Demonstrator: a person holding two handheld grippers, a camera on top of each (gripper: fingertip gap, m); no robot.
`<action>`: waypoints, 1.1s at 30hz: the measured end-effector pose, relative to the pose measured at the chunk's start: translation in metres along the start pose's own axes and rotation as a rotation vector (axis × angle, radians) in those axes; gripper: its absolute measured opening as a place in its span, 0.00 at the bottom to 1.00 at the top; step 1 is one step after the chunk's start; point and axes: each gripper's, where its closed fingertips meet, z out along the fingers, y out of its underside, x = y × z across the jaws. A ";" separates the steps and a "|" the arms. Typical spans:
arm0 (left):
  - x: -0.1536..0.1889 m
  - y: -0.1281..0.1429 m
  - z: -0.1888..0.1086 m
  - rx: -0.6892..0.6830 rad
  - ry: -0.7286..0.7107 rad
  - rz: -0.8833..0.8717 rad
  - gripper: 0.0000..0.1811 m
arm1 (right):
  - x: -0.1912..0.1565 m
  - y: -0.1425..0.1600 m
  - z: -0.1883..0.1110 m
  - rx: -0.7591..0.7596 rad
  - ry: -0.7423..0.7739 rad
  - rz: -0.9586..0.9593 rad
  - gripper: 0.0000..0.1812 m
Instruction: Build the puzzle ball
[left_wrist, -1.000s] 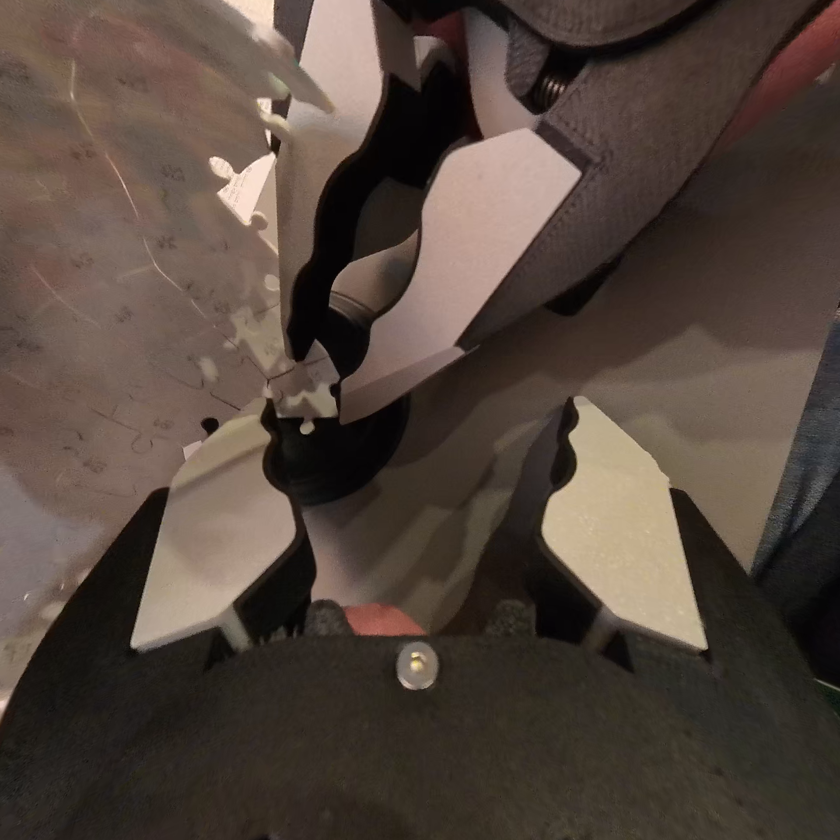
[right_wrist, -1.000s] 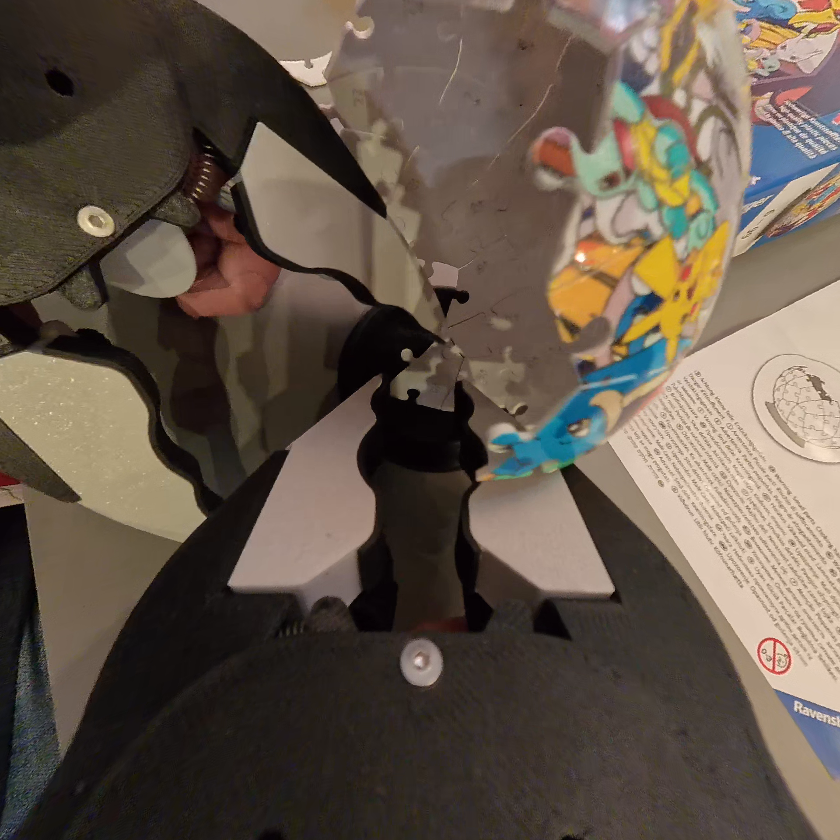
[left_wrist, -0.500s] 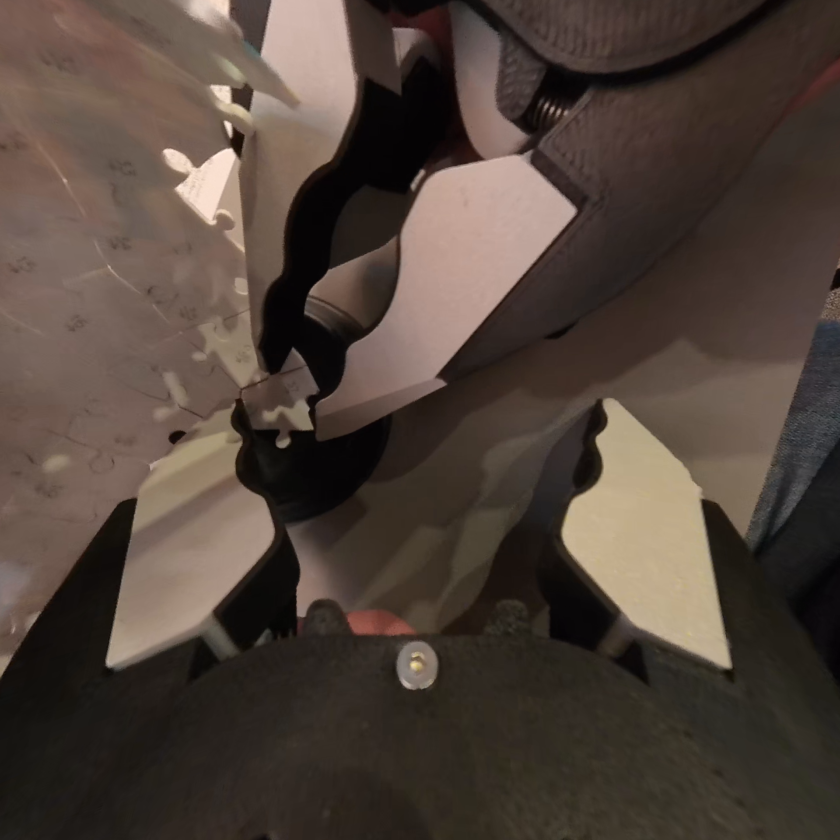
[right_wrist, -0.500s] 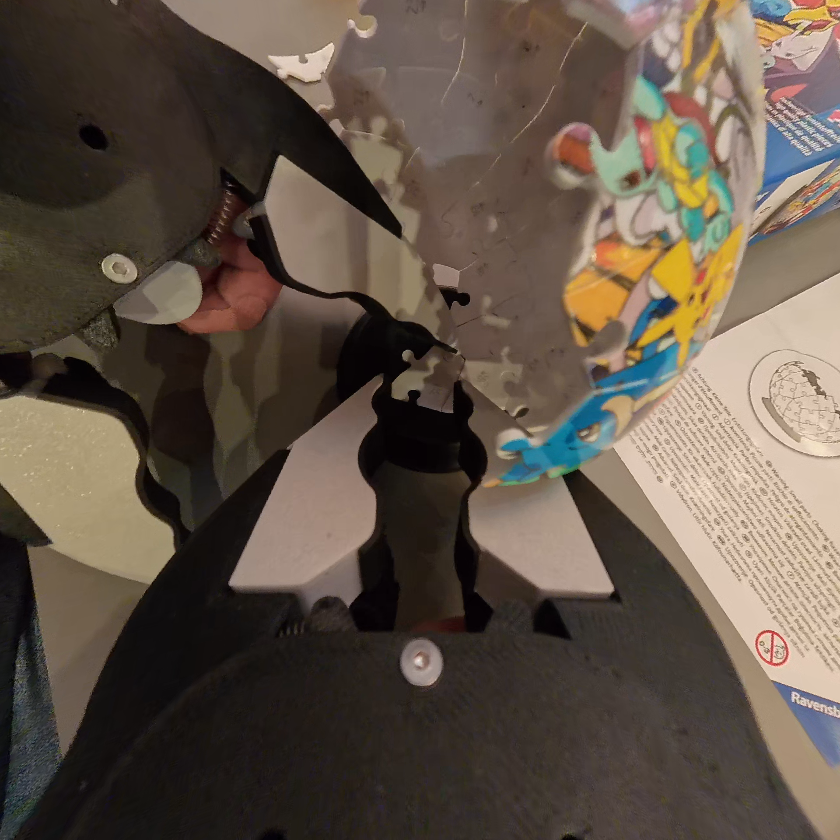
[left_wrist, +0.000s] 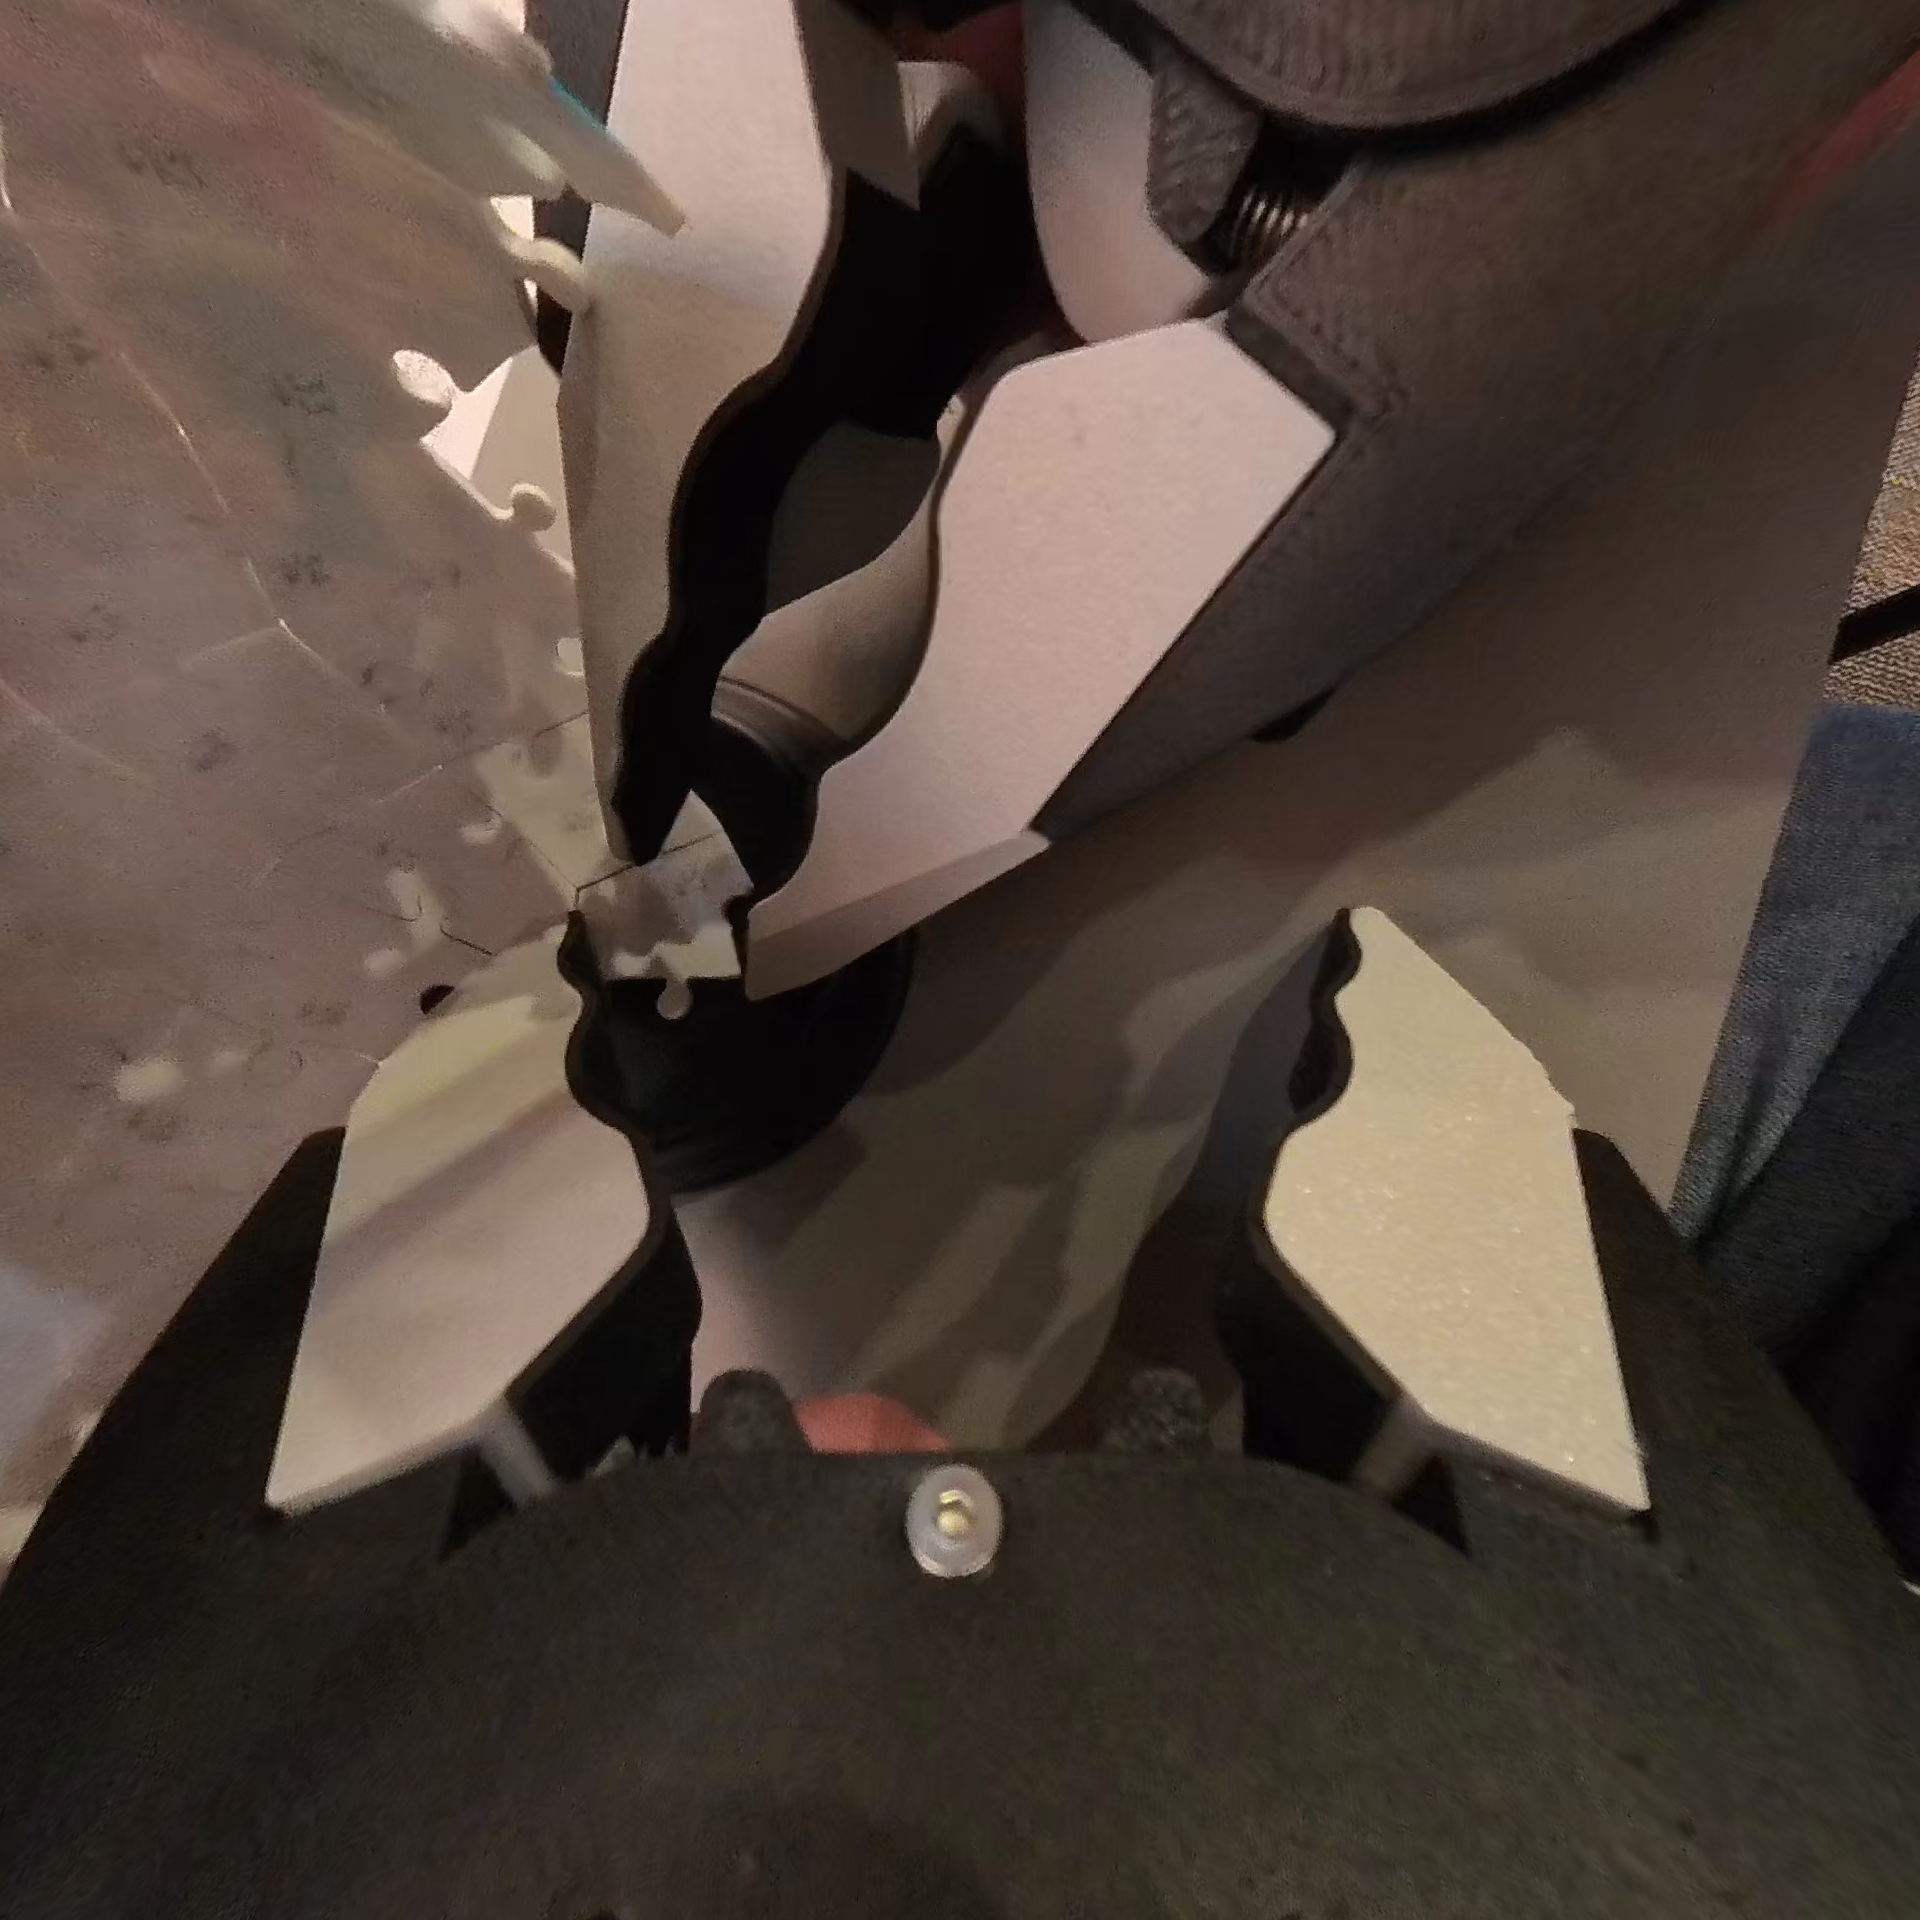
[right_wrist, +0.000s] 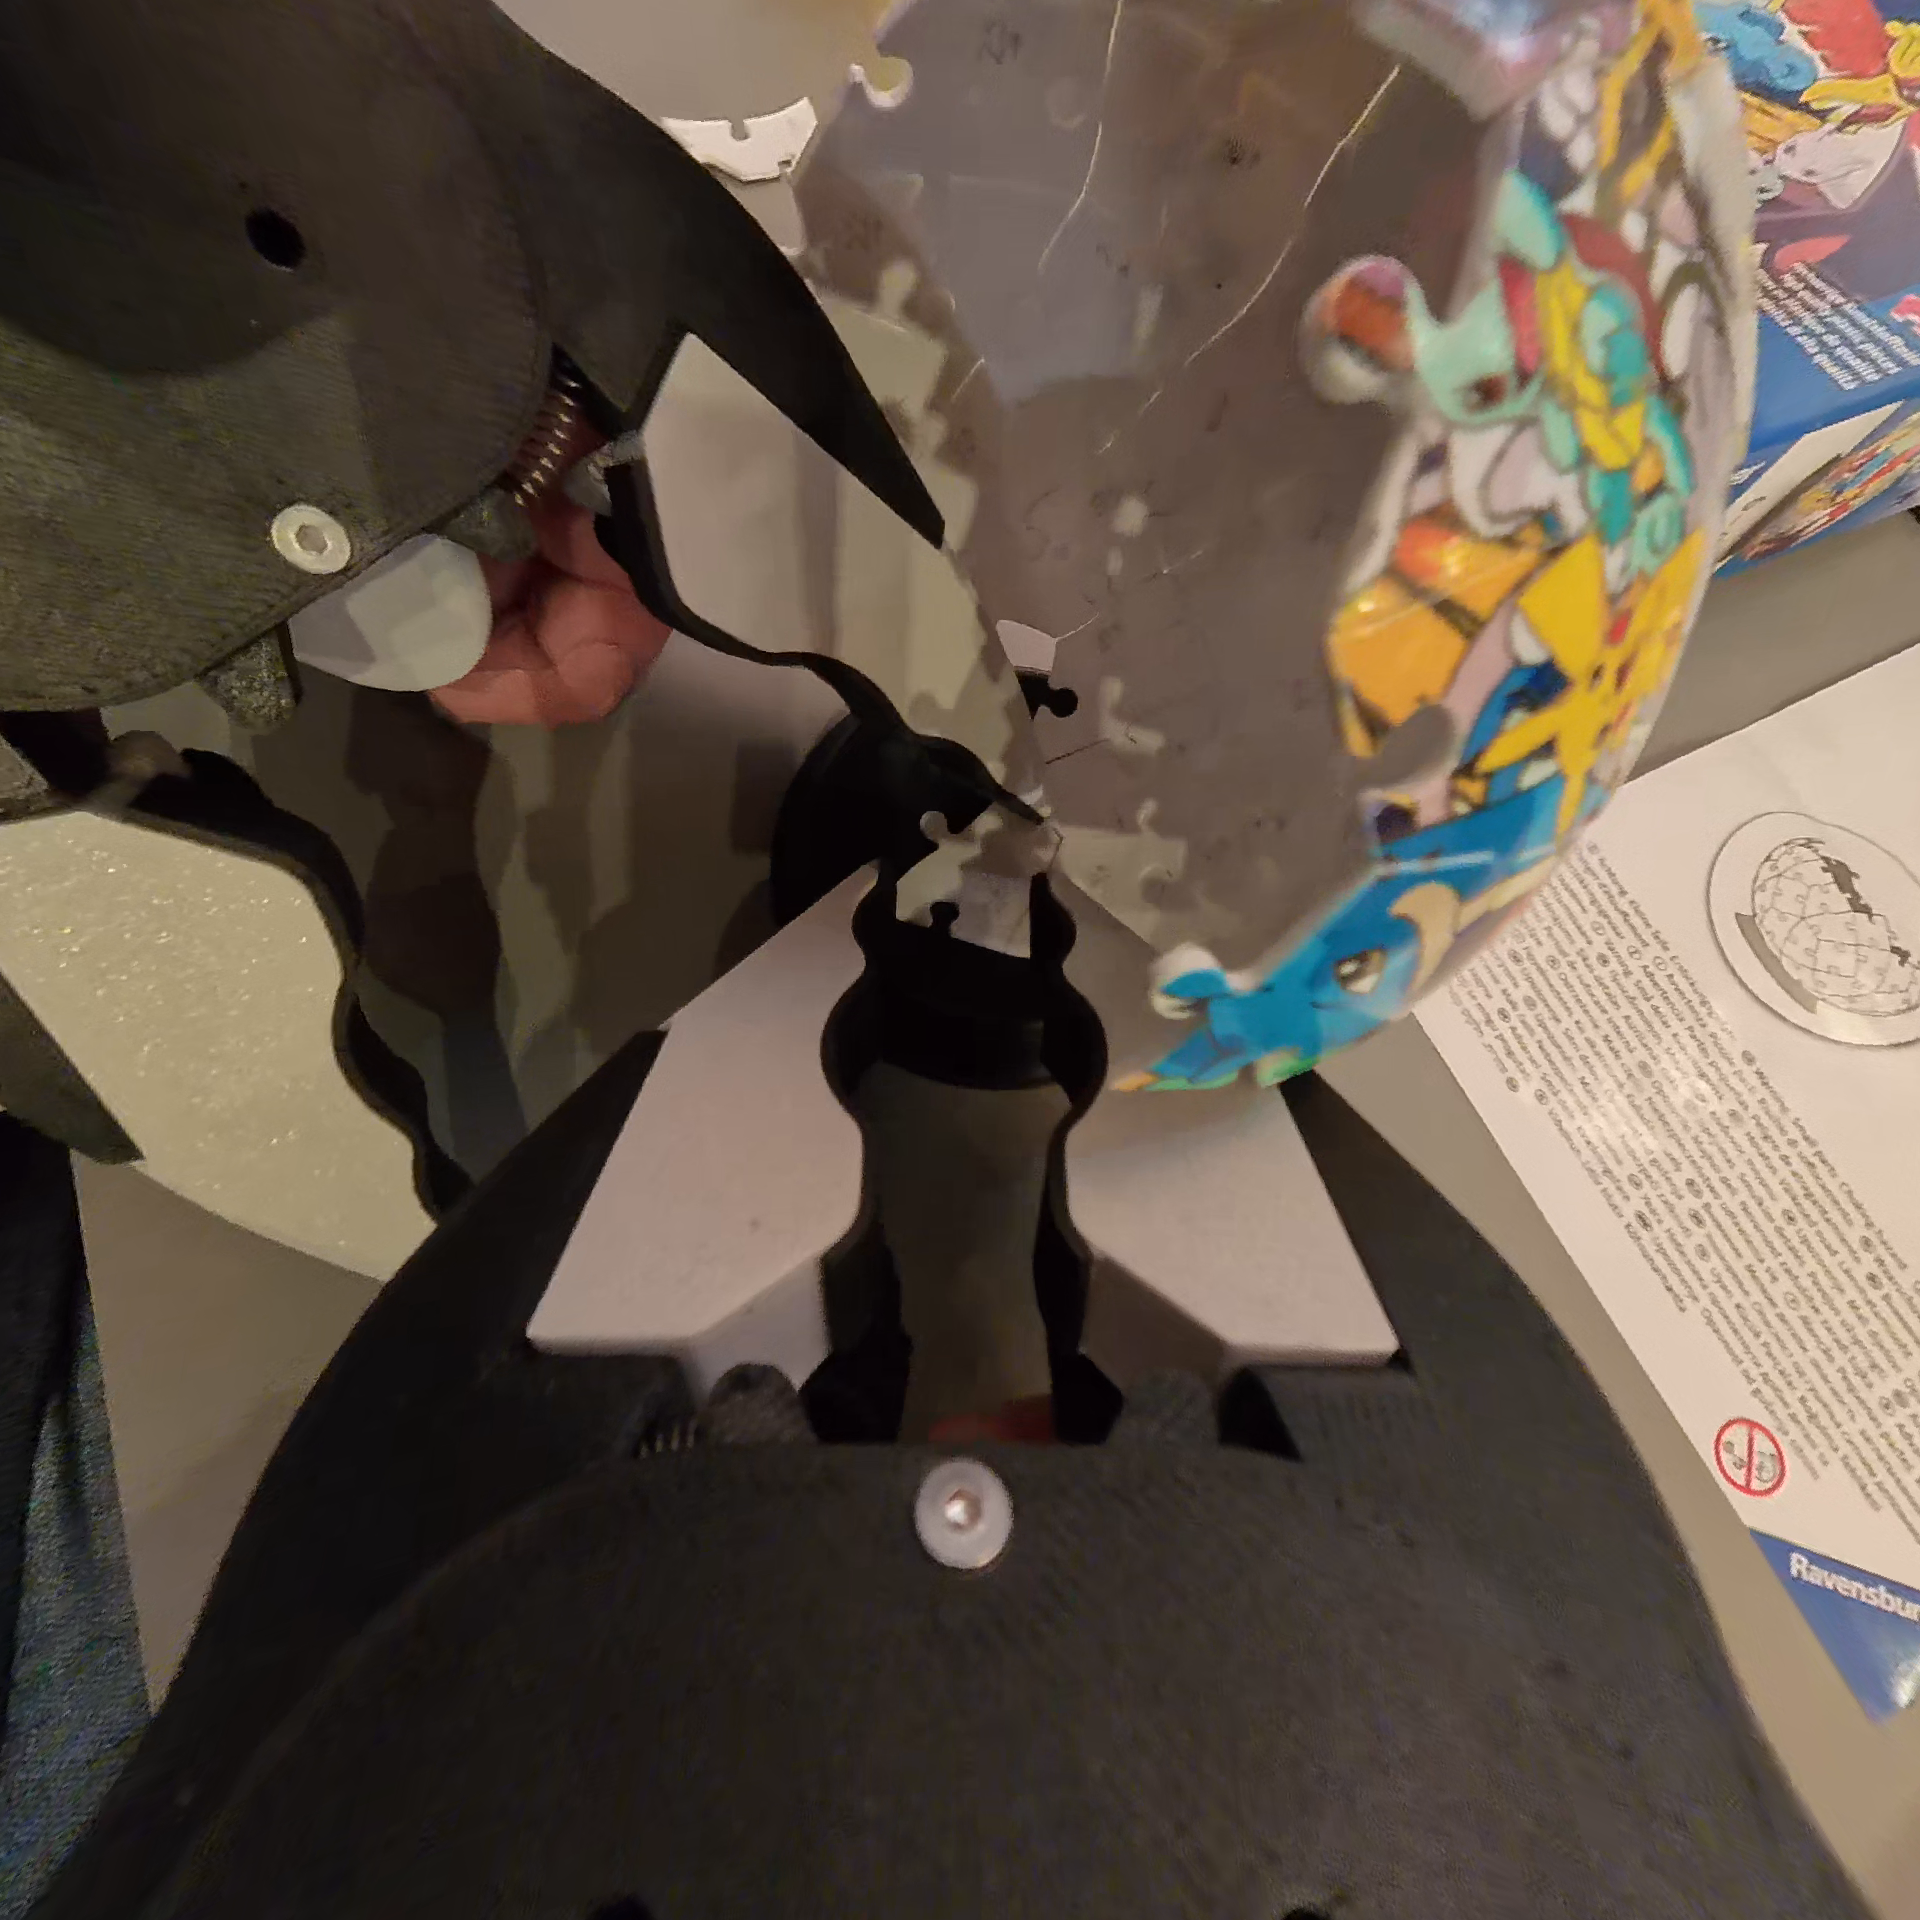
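The partly built puzzle ball (right_wrist: 1247, 499) is a curved shell, grey inside and colourful outside; in the left wrist view its grey inside (left_wrist: 208, 623) fills the left. My right gripper (right_wrist: 971, 883) is shut on a small grey puzzle piece (right_wrist: 961, 883) and holds it at the shell's lower rim. It also shows in the left wrist view (left_wrist: 675, 883), coming from above with the piece (left_wrist: 675, 920). My left gripper (left_wrist: 961, 935) is wide open and empty. Its left fingertip (left_wrist: 551, 966) lies against the rim beside the piece.
A black round stand (right_wrist: 831, 810) sits on the grey table just behind the piece. A white instruction sheet (right_wrist: 1714, 1195) lies at the right, and a blue puzzle box (right_wrist: 1849, 364) stands at the back right. A loose piece (right_wrist: 748, 140) lies at the far side.
The shell and both grippers have shifted slightly. The right gripper stays shut on the piece at the rim. The left gripper stays open.
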 end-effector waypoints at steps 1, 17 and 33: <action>0.000 0.000 0.000 0.002 0.000 0.001 0.70 | 0.000 0.001 -0.001 0.004 0.012 -0.007 0.14; 0.001 0.001 0.001 -0.004 0.010 0.006 0.73 | 0.002 0.000 0.001 -0.007 0.085 -0.016 0.16; 0.019 0.002 -0.033 0.031 0.043 0.087 0.56 | -0.003 0.002 0.000 -0.015 0.023 0.079 0.15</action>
